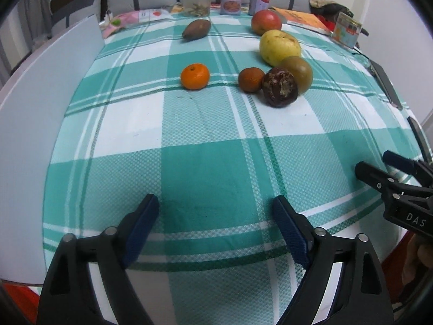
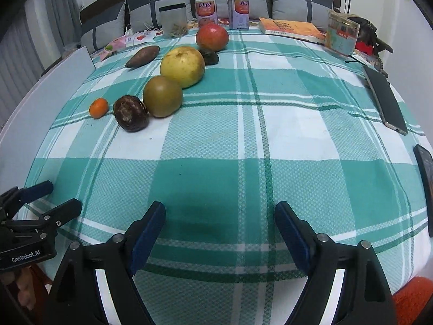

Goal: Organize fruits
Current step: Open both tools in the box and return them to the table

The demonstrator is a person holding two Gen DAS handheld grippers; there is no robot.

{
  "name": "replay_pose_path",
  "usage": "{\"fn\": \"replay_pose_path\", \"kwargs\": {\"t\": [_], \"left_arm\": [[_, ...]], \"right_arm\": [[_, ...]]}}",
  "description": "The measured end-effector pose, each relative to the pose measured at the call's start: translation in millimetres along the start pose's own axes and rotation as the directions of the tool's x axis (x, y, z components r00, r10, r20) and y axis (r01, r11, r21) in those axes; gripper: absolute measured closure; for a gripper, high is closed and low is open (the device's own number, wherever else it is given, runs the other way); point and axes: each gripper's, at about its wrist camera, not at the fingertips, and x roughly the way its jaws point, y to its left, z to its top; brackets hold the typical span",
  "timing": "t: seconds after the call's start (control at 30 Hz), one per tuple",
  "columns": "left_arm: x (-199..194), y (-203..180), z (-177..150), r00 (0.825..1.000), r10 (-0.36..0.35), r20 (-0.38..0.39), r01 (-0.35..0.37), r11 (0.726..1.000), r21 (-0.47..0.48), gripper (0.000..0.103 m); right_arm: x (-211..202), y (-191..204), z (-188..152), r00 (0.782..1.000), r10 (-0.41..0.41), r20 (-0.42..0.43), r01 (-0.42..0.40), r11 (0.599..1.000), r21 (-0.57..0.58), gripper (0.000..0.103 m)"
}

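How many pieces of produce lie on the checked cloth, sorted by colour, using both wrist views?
Orange: 2, bright tangerine and duller orange fruit
Dark brown: 1, wrinkled fruit
Olive: 1, olive round fruit
Yellow: 1, large yellow fruit
Red: 1, red fruit
Brown: 1, oblong brown piece
Dark green: 1, small dark fruit
Total: 8

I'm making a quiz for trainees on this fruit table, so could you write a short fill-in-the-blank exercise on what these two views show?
1. Both the left gripper and the right gripper have their jaws ____, with nothing between them.
2. The checked tablecloth is white and ____.
3. The big yellow round fruit lies between the green-brown round fruit and the ____ round fruit at the far end.
4. The small bright orange mandarin lies ____ from the other fruits.

Missing words: open; green; red; apart
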Motion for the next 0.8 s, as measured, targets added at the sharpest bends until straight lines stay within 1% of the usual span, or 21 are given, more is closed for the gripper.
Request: {"fn": "replay_pose_path", "kwargs": {"t": [0.07,0.3,0.4,0.57,0.8], "left_arm": [[1,-2,-1,1.0,0.006,0.007,-0.006,1.0,0.006,0.012],[1,-1,-3,1.0,0.01,0.014,-0.01,1.0,0.013,0.009],[0,-1,-4,1.0,0.007,0.018,-0.007,1.0,0.021,0.009],[1,-1,-3,1.0,0.012,0.014,-0.012,1.0,0.02,0.008],[2,0,-2,1.0,0.013,0.007,-0.013,1.0,0.021,0.006]], "right_arm": [[-1,0,-2,1.0,0.0,0.002,0.0,1.0,-0.006,0.019],[1,8,-8,1.0,-0.004,0.003,0.004,0.999,-0.042,0.007],[2,10,-9,1.0,-0.004,0.004,0.004,0.999,-0.053,0.004],[4,12,-11,1.0,0.0,0.003,0.0,0.998,-0.065,0.0],[3,13,-12,1.0,-0.002,0.006,0.003,0.998,-0.065,0.0]]}}
